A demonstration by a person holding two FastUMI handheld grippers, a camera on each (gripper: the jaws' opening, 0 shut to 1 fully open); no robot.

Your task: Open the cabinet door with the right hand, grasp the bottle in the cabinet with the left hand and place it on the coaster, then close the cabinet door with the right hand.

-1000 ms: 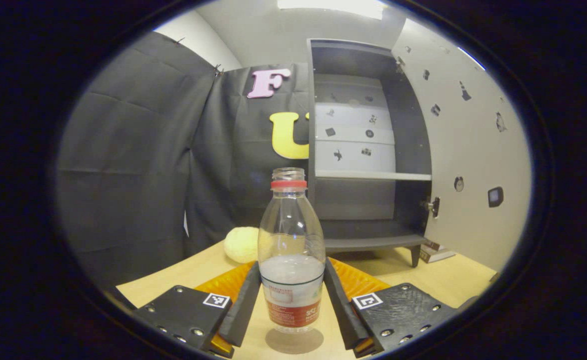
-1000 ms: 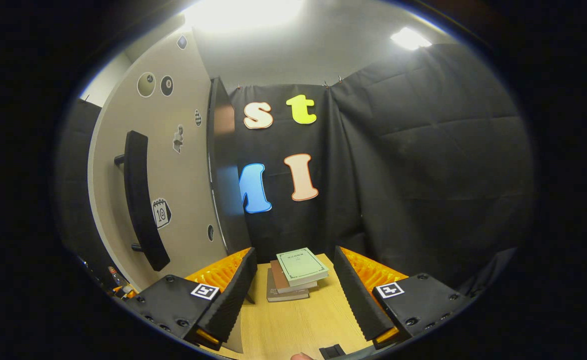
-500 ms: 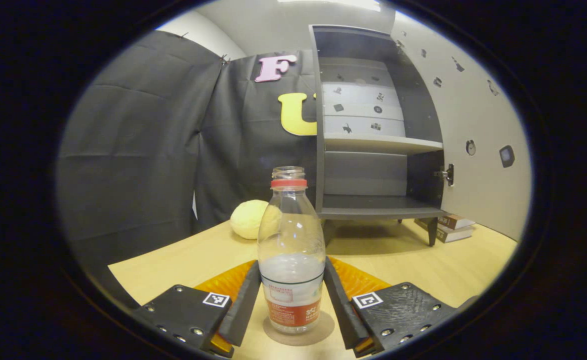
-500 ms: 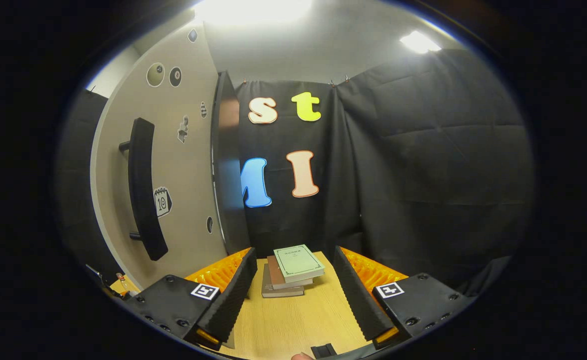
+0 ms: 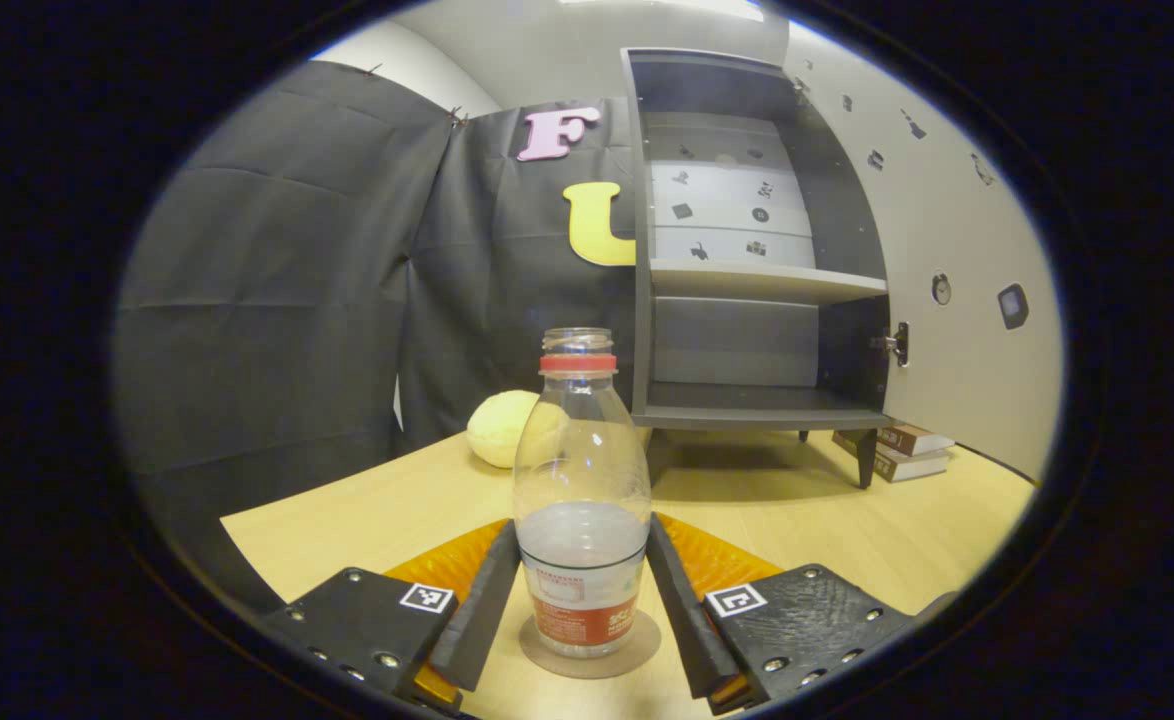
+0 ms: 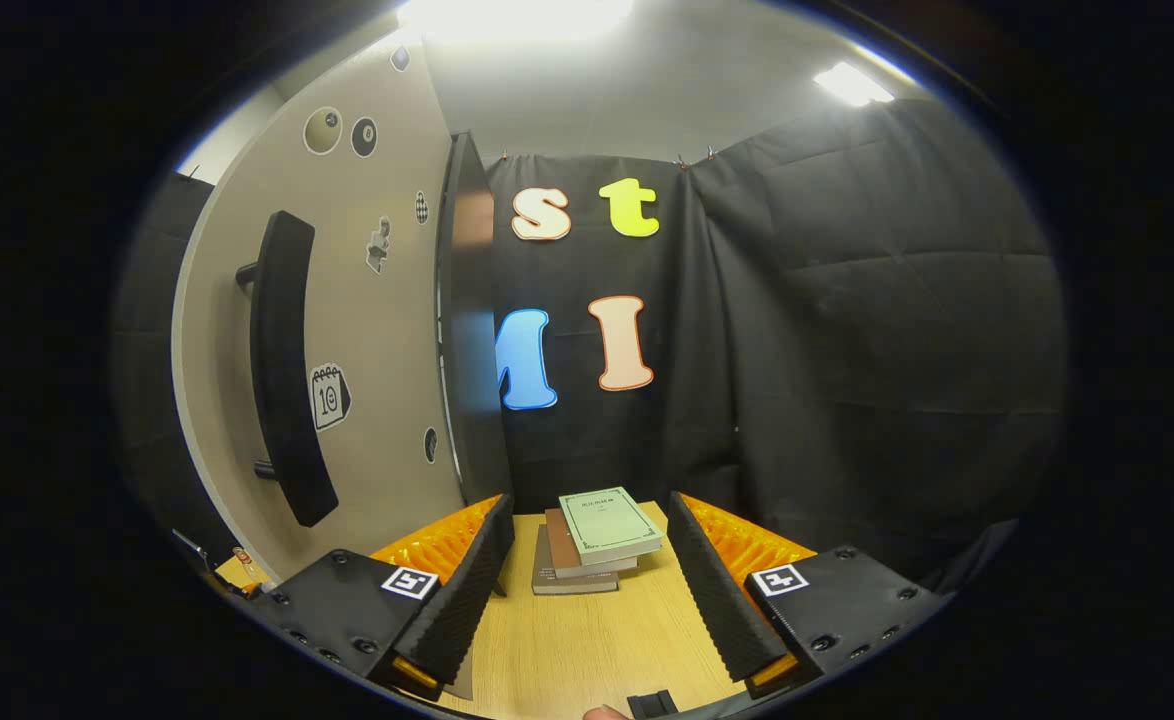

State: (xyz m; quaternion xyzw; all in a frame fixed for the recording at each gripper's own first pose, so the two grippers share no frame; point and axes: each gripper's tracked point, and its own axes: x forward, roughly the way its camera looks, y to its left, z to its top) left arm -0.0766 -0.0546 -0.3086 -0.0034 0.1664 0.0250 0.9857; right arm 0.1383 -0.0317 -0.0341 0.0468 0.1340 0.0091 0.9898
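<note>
— Since half a second ago we have pulled back a touch: the bottle (image 5: 579, 500) sits a shade farther out between the left gripper (image 5: 579, 600) fingers, and the coaster (image 5: 590, 648) under it shows more of its rim.

— We agree. Uncapped and upright on the coaster, the bottle is about half filled with clear liquid. Whether the fingers flanking its lower body touch it or stand just off, we cannot tell.

— Behind it the cabinet (image 5: 757, 270) stands open, both shelves bare, its door (image 5: 947, 290) swung right.

— In the right gripper view we hold the right gripper (image 6: 587, 590) low over the table (image 6: 587, 650), level, fingers wide apart on nothing, facing a stack of books (image 6: 592, 540).

— Left of it we see the door's outer face, with its dark handle (image 6: 282, 370).

— A yellow lump (image 5: 507, 440) behind the bottle is too soft to identify; the books by the cabinet leg are partly cut off.
</note>
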